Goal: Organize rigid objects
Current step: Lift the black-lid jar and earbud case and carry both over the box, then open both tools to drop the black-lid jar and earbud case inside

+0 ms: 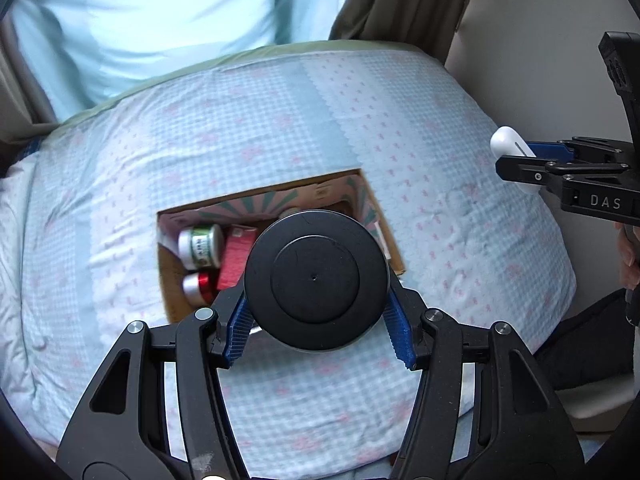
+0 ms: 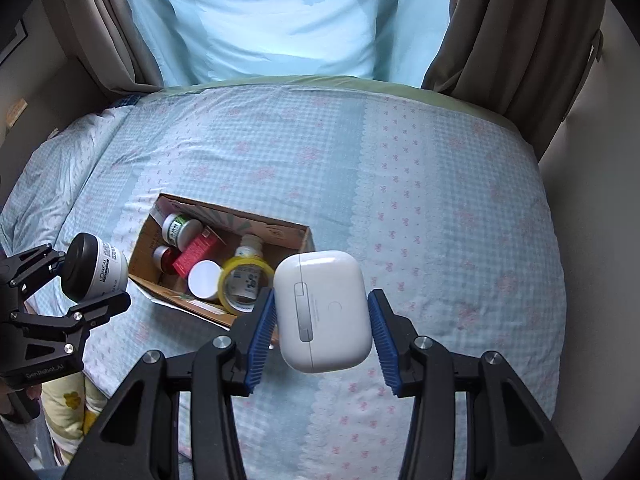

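My left gripper [image 1: 316,312] is shut on a jar with a black lid [image 1: 316,280], held above the near edge of an open cardboard box [image 1: 176,300]; the jar [image 2: 96,266] has a white labelled body in the right wrist view. My right gripper [image 2: 322,316] is shut on a white earbud case [image 2: 324,312], held above the bed just right of the box [image 2: 144,248]. The box holds a green-labelled white bottle [image 2: 178,226], a red box [image 2: 196,254], a red and silver jar [image 2: 164,256], a white lid [image 2: 204,278] and a yellow tape roll [image 2: 244,280].
The box lies on a bed with a blue checked quilt [image 2: 420,200]. Curtains [image 2: 508,32] hang at both sides of a pale blue sheer behind the bed. A wall [image 1: 520,40] runs along the bed's right side.
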`<state>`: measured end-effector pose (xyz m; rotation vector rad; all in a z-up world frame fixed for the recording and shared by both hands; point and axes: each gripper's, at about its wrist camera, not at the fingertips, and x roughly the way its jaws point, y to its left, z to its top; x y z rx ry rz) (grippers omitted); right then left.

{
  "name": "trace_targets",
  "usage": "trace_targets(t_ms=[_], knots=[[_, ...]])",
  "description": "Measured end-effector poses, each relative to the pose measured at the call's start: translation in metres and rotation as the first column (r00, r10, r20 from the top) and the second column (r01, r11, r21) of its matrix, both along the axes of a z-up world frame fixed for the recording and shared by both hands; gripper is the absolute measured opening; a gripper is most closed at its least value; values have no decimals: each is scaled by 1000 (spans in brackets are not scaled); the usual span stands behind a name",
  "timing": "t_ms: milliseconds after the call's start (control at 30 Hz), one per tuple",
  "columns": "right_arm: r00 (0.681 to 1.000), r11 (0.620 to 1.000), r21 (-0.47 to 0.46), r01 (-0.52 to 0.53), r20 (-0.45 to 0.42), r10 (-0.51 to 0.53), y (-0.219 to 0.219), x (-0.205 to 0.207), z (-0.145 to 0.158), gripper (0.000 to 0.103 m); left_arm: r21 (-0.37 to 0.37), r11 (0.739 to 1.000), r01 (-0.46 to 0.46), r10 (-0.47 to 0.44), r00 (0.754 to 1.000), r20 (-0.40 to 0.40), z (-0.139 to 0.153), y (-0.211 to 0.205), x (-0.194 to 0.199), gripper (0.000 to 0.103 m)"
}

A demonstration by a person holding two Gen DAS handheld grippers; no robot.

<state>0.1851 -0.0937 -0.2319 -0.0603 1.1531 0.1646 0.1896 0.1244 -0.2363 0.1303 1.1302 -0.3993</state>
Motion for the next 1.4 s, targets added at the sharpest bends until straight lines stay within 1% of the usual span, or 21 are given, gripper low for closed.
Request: trace_targets(t_ms=[100, 233, 433, 533, 667, 767, 933, 1067, 1133, 1233, 1400], knots=[[999, 999, 11, 31, -14, -31, 28, 1, -6, 43, 14, 1000, -8, 8, 1000, -18, -9, 38, 9, 54], [996, 997, 27, 74, -50, -73, 58, 4, -20, 43, 8, 1000, -20, 20, 999, -48, -26, 77, 20, 54], [981, 986, 43, 161, -120, -155, 85, 14, -60, 43, 10, 1000, -5, 6, 992, -123, -70, 103, 41, 54], [970, 980, 24, 199, -150, -193, 93, 20, -84, 43, 9, 1000, -6, 7, 987, -158, -92, 110, 53, 54], [951, 968, -20, 250, -183, -249, 93, 28, -114, 43, 16, 999, -27, 30, 974, -224, -124, 114, 70, 54], [940, 963, -39, 265, -212, -268, 91, 37, -134, 43, 11, 999, -46, 48, 963, -266, -147, 116, 82, 54], [931, 961, -61, 268, -240, -275, 88, 51, -165, 43, 28, 999, -23, 30, 963, -269, -172, 105, 94, 54], [929, 964, -77, 255, -256, -266, 88, 55, -189, 43, 43, 999, 10, 1, 966, -259, -184, 91, 97, 54], [932, 966, -92, 241, -257, -257, 90, 56, -197, 43, 69, 997, 20, -2, 965, -261, -191, 85, 99, 54], [937, 970, -103, 220, -255, -240, 95, 57, -204, 43, 74, 997, 9, 12, 961, -275, -199, 85, 103, 54], [943, 973, -133, 190, -252, -219, 102, 59, -209, 43, 96, 995, 25, 5, 955, -297, -210, 82, 104, 54]])
